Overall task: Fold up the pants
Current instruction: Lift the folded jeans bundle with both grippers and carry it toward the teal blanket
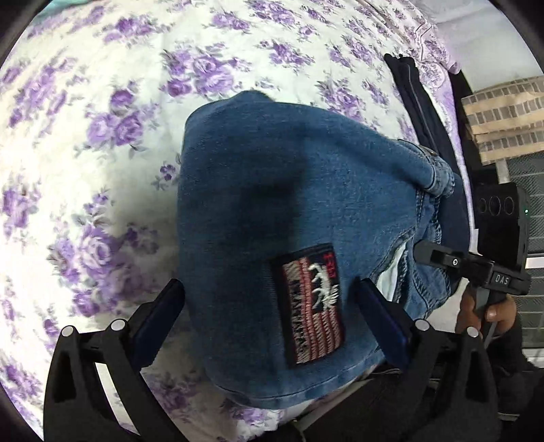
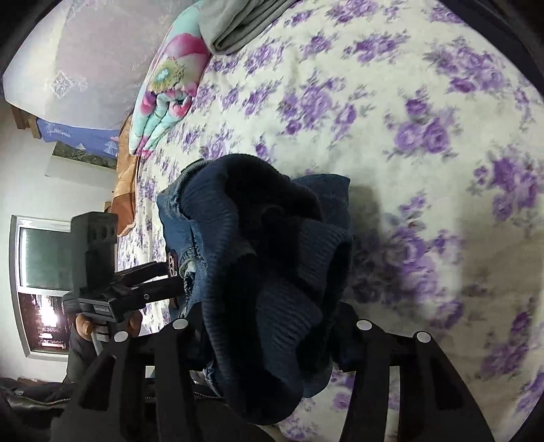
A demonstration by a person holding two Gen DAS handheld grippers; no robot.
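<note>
Blue denim pants [image 1: 272,190] with an embroidered patch [image 1: 309,302] lie bunched on the flowered bedsheet [image 1: 102,102]. My left gripper [image 1: 268,295] stands wide, its pads against both sides of the thick denim fold that bears the patch, shut on it. In the right wrist view the pants' dark ribbed band [image 2: 272,258] heaps over my right gripper [image 2: 268,326] and hides its fingertips; the cloth is bunched between the fingers. The right gripper [image 1: 421,251] reaches into the denim from the right, a hand [image 1: 493,309] on its handle. The left gripper [image 2: 173,275] enters the pants from the left.
A folded colourful blanket [image 2: 170,91] and a grey cloth [image 2: 234,23] lie at the bed's far end. A dark garment [image 1: 411,91] rests near the bed's edge, with a patterned cloth [image 1: 503,115] beyond. A window [image 2: 44,258] is at the side.
</note>
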